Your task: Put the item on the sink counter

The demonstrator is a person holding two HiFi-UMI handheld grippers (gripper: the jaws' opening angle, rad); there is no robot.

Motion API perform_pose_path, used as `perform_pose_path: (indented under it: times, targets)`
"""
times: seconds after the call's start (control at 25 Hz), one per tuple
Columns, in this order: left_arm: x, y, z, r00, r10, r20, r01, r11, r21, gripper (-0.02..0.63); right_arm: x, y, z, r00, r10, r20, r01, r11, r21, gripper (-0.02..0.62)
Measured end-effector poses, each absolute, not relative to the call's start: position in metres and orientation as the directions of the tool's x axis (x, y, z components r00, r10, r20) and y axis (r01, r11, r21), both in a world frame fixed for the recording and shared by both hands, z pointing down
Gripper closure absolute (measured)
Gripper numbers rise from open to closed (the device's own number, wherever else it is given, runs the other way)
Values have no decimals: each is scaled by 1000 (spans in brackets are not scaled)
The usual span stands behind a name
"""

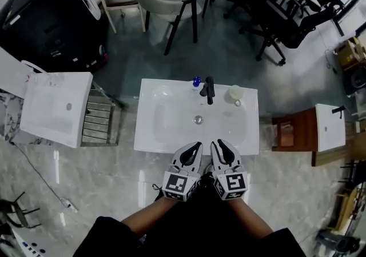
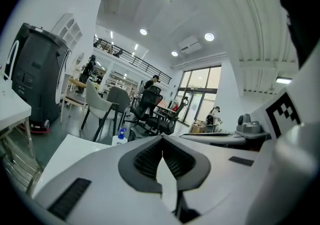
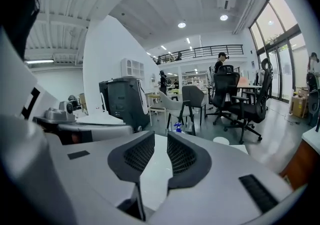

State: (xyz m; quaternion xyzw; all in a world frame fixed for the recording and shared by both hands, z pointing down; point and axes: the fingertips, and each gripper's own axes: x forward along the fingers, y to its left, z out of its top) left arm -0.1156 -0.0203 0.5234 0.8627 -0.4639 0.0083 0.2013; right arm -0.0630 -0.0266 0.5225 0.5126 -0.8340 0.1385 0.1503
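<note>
Start from empty: left gripper [image 1: 196,147] with jaws pressed together at the tips, nothing between them; right gripper [image 1: 220,146] with jaws a little apart, only bare white counter [image 1: 163,139] in the gap; both side by side over the near edge. Look to the back rim for the likely item: a small blue bottle [image 1: 197,81] upright just left of the black faucet [image 1: 209,89], a white round thing [image 1: 235,93] just right of it, both already resting on the counter. Impossible to tell from here which of the two to count as the item, or whether to expect another from out of sight; with either one meant, probably little left to do. For a reach to the bottle, spread the jaws well before arriving, come in low and level across the basin, stay clear of the faucet close beside it, and close on the body rather than the blue top. Lift straight up before moving sideways. For the set-down, choose flat rim, not the slope toward the drain [image 1: 198,119]; lower to full, flat contact, then let go gently and back out along the line of approach to avoid tipping the bottle.
</note>
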Motion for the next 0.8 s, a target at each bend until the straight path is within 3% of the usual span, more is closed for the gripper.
perform_pose_path:
  times: [0.2,0.52,0.8]
  targets:
    - [-117,-4,507,524,-833,179,-836,-462,295,594,-63,-12,505,-454,-821,345,-884,464,-58,554]
    - [-111,18,489,422,-886,192,-897,-378,230,594,-31,22,474,-471,-829,302,-876,478,-56,562]
    - [-57,37,477,456,-874,171,-886,-428,177,594,30,45,472,-411,-862,298,-907,421,-33,565]
